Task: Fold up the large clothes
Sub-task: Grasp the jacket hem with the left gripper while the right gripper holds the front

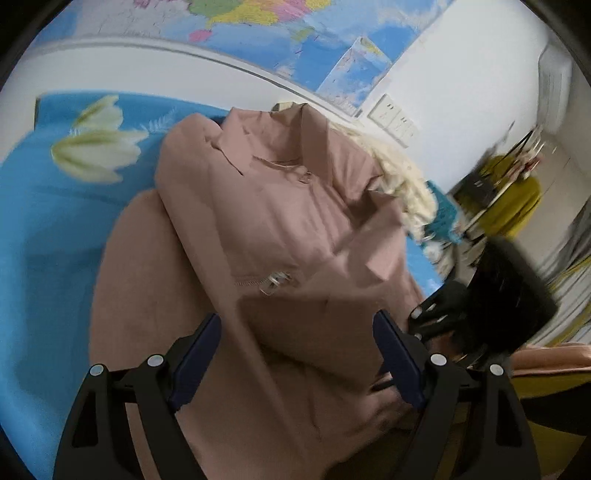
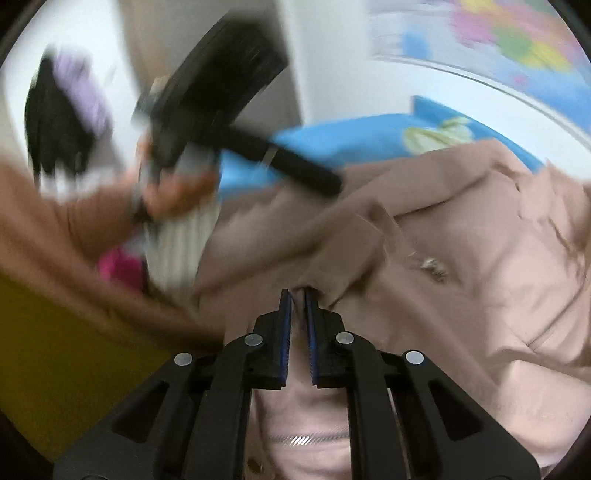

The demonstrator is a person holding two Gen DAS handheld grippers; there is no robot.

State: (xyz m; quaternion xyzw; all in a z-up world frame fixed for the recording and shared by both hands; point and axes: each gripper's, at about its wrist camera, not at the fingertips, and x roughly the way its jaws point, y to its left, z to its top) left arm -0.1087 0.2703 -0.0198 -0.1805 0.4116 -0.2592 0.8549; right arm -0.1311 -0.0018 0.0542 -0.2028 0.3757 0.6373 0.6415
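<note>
A dusty-pink coat with a collar and metal buckles lies spread on a blue flowered sheet. My left gripper is open, its jaws wide apart just above the coat's lower part, holding nothing. My right gripper is shut on a fold of the pink coat and lifts that fold. The right gripper also shows blurred at the right of the left wrist view. The left gripper with the hand holding it shows blurred in the right wrist view.
A cream fluffy garment lies at the coat's far right edge. Beyond it are a yellow-green object and a clothes rack. A world map hangs on the white wall behind the bed.
</note>
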